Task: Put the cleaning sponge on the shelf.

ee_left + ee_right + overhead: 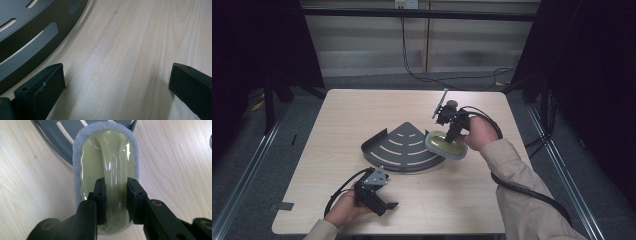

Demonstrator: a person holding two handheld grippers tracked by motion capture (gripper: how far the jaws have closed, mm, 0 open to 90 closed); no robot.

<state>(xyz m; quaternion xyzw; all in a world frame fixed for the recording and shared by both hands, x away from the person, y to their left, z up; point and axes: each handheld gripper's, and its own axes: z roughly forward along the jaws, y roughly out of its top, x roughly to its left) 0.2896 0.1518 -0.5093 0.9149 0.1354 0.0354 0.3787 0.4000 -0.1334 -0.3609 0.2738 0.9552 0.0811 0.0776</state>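
Observation:
A dark grey quarter-round shelf tray [404,145] with curved slots lies in the middle of the table. My right gripper [452,135] is shut on the ridge handle of a pale green scrubbing pad [446,145] with a grey sponge rim, held over the tray's right edge. In the right gripper view the black fingers [100,195] clamp the glossy handle of the pad [110,157], with the tray [57,137] behind it. My left gripper [384,206] rests near the table's front left, open. Its jaws stand wide apart over bare wood, and the tray [30,37] lies at the upper left of its view.
The light wooden table [342,115] has dark floor and metal rails around it. Black cables trail from both grippers, and another runs down the back wall. A person's beige sleeve [522,190] crosses the table's right front corner.

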